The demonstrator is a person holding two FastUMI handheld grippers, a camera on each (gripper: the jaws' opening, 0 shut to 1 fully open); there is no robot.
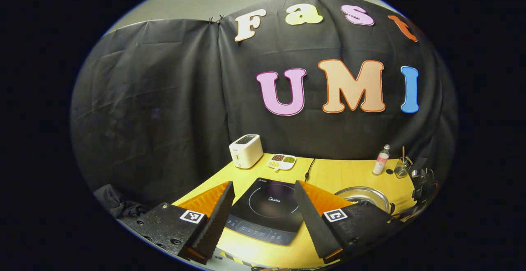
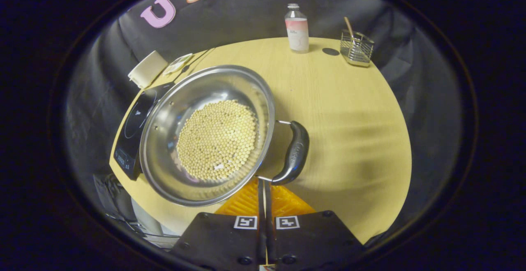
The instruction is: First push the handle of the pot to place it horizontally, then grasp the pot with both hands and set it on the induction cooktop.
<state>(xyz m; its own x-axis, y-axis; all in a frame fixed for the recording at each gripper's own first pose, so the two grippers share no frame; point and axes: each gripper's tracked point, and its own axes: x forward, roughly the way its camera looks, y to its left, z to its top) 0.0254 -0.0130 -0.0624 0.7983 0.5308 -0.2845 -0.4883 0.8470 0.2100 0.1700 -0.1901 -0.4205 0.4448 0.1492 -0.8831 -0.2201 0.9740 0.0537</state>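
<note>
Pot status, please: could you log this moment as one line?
pot: on table, beside cooktop | left hand-held gripper: open | right hand-held gripper: shut, near handle

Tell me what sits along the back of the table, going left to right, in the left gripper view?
toaster → snack tray → black cable → bottle → wire basket

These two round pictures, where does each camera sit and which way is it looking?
Left gripper view: rides on the left claw, looking level across the table at the induction cooktop; its own open fingers show.
Right gripper view: rides on the right claw, looking down at the pot of beans and its handle; its fingers are together.
Shared: pot, cooktop, toaster, bottle.
</note>
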